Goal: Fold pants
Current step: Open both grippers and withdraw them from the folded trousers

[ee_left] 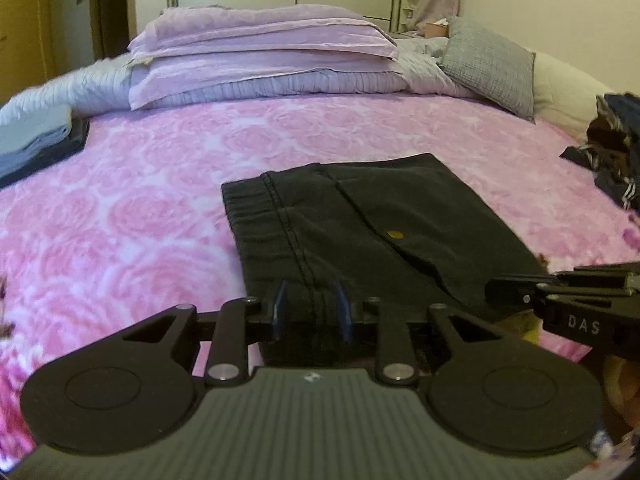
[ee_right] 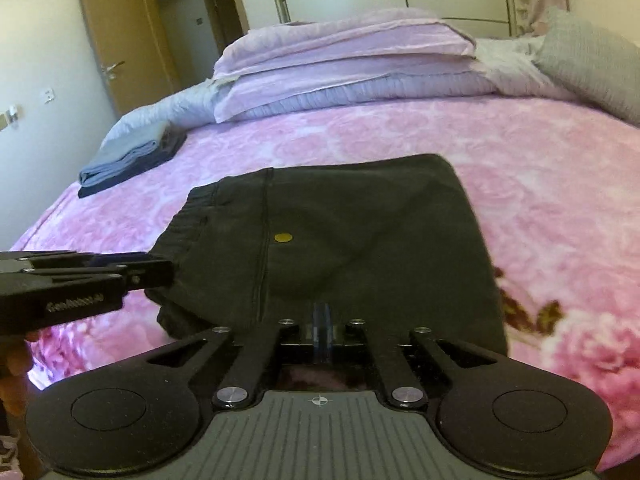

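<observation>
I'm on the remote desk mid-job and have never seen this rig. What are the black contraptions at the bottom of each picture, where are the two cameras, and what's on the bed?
There is no robot arm: a person carries a hand-held two-finger gripper in each hand, each with a fisheye camera looking along its fingers. One picture is from the left gripper, the other from the right gripper; each also catches the other at its edge. The black pants, already folded into a compact rectangle, lie on the pink floral blanket. The left gripper's blue pads stand slightly apart around the pants' near edge; whether they pinch it is unclear. The right gripper's pads look almost together. Farther back lie a folded clothes stack, pillows and a pile of unfolded clothes.
</observation>
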Motion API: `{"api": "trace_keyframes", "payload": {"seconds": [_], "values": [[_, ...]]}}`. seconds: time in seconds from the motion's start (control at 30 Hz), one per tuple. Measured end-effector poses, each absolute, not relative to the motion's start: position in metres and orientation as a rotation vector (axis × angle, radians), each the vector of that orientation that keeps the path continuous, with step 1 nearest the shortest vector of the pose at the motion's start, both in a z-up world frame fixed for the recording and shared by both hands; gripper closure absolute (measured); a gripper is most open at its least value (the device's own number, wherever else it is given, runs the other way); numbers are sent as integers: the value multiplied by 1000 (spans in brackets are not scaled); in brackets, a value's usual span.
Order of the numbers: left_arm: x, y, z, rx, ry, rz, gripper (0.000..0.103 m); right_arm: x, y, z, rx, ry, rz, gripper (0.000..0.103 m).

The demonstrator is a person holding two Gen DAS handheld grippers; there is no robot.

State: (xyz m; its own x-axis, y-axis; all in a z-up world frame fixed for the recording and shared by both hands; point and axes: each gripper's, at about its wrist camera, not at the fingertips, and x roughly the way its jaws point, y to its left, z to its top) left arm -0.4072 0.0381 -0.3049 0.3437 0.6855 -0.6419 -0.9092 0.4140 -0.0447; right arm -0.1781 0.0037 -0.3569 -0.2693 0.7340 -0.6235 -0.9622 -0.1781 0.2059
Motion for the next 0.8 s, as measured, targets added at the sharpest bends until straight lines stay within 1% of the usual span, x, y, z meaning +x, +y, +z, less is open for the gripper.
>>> {"api": "trace_keyframes", "payload": {"seconds": [0.03,0.07,0.1,0.13,0.2,0.27,0.37,0.43,0.53,0.77,0.8], "values": [[-410,34,-303,-460,598,1080,74,-180,0,-355,-458,684,1732,80],[-412,30,-302,-481,604,1082,72,-180,-5,-354,-454,694,1720,68],[-414,24,-300,-492,607,1081,70,-181,-11,-353,-446,700,1708,44],[-416,18,-299,-497,611,1077,69,-179,-23,-354,-432,700,1698,36],[-417,6,-297,-507,627,1077,66,-178,-35,-351,-413,717,1687,36],[-420,-5,-294,-521,627,1073,65,-178,-44,-347,-410,734,1673,36],[-423,-21,-286,-524,622,1071,60,-179,-58,-335,-405,708,1654,35],[-424,-29,-280,-523,614,1072,55,-181,-67,-326,-411,688,1648,35],[-427,-40,-272,-511,599,1076,50,-183,-80,-317,-430,655,1628,35],[-436,-64,-263,-501,570,1072,49,-180,-109,-304,-417,620,1611,35],[-436,-66,-262,-499,566,1069,48,-180,-111,-302,-417,616,1611,35]]}}
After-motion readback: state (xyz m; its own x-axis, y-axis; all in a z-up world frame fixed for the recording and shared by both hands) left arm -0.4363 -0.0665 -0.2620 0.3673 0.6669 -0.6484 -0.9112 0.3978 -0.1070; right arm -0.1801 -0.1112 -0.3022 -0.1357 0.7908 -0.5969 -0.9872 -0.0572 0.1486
